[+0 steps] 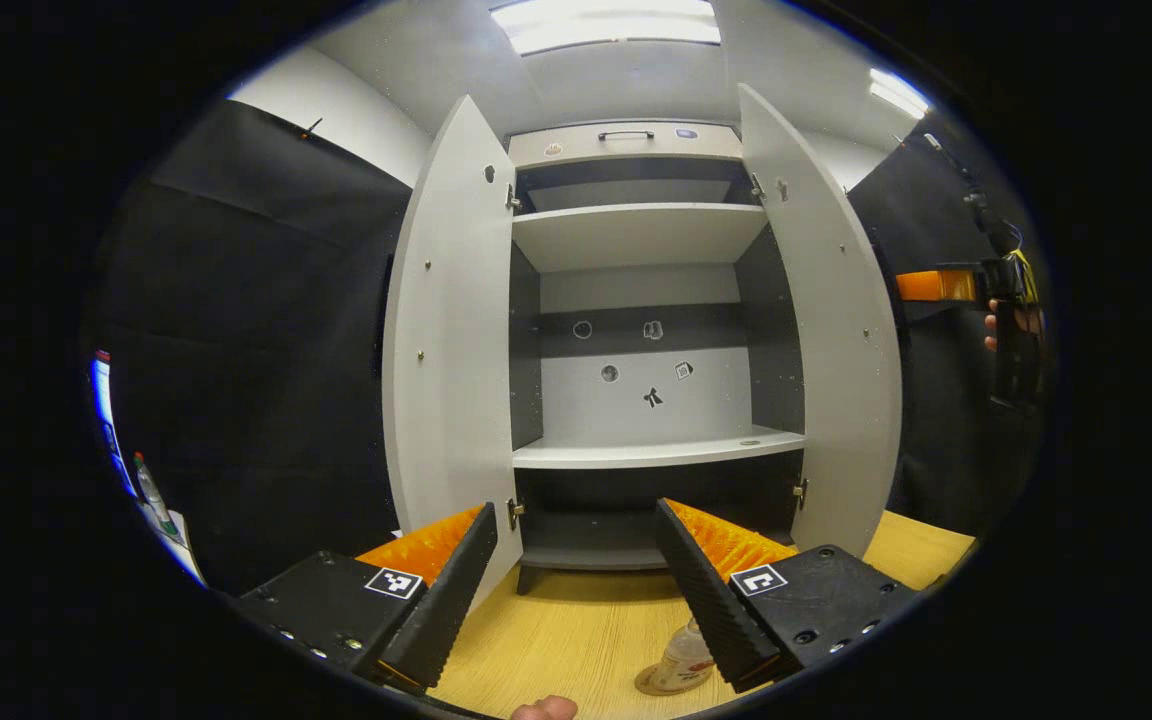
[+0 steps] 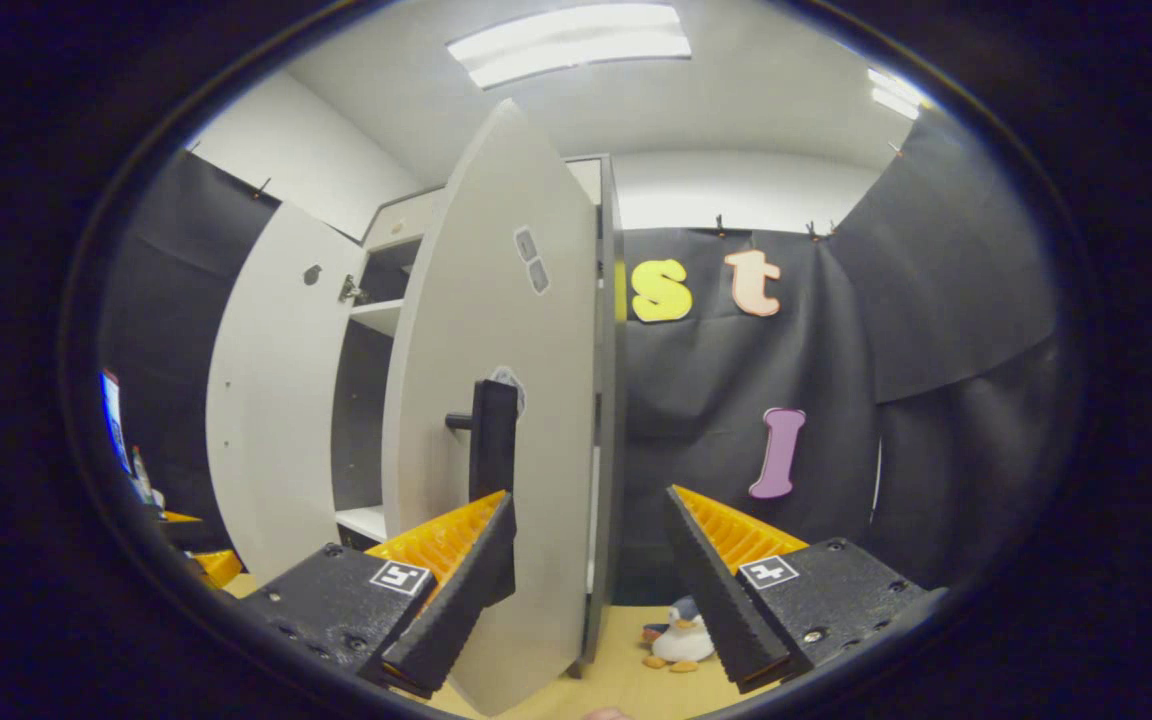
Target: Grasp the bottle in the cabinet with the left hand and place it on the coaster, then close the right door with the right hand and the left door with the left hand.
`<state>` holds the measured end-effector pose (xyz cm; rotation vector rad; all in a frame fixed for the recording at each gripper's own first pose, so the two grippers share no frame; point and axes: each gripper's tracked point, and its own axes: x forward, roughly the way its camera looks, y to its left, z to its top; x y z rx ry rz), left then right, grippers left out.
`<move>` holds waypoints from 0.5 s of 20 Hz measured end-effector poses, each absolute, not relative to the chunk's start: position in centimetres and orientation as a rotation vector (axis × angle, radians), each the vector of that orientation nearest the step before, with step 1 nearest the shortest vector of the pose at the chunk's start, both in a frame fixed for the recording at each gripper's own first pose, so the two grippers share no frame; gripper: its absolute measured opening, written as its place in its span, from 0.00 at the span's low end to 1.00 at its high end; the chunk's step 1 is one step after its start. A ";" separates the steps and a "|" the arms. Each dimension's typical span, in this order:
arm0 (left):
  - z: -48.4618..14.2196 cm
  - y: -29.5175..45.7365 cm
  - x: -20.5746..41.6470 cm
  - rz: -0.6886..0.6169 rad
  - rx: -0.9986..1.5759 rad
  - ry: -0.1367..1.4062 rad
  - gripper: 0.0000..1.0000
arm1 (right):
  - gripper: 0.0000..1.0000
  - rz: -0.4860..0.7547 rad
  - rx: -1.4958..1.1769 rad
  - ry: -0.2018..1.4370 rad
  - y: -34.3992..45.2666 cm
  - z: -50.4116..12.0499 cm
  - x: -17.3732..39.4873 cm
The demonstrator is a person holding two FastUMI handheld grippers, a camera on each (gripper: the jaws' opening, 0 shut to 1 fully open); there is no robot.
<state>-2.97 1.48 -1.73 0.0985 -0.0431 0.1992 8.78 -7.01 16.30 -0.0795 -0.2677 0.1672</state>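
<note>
Penguin toy [image 2: 681, 632] on wooden table [image 2: 626, 670]; ceiling lights [image 1: 604, 22] lit.

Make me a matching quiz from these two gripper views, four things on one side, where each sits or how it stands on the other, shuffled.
Things:
1. bottle
2. penguin toy
3. right door
4. left gripper

Places or states:
A. swung open, black handle facing the camera
B. on the coaster
C. open, holding nothing
D. on the table by the black cloth wall

Pairs: 1-B, 2-D, 3-A, 4-C
</note>
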 end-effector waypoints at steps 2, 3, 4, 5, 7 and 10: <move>-1.7 2.2 -3.2 0.215 0.104 -0.043 0.96 | 0.97 0.175 -0.076 -0.277 -6.2 16.3 9.3; -1.7 2.4 -3.3 0.221 0.103 -0.044 0.96 | 0.98 0.179 -0.079 -0.283 -5.5 16.3 9.6; -1.7 2.6 -3.4 0.226 0.098 -0.043 0.96 | 0.97 0.190 -0.084 -0.285 -4.7 16.2 9.9; -1.8 2.7 -3.5 0.228 0.092 -0.039 0.96 | 0.97 0.199 -0.087 -0.284 -3.8 16.1 10.1; -1.8 3.0 -3.8 0.232 0.091 -0.039 0.96 | 0.97 0.223 -0.102 -0.284 -1.9 16.1 10.9; -1.9 3.6 -4.2 0.254 0.097 -0.039 0.96 | 0.97 0.265 -0.116 -0.312 1.1 16.0 12.9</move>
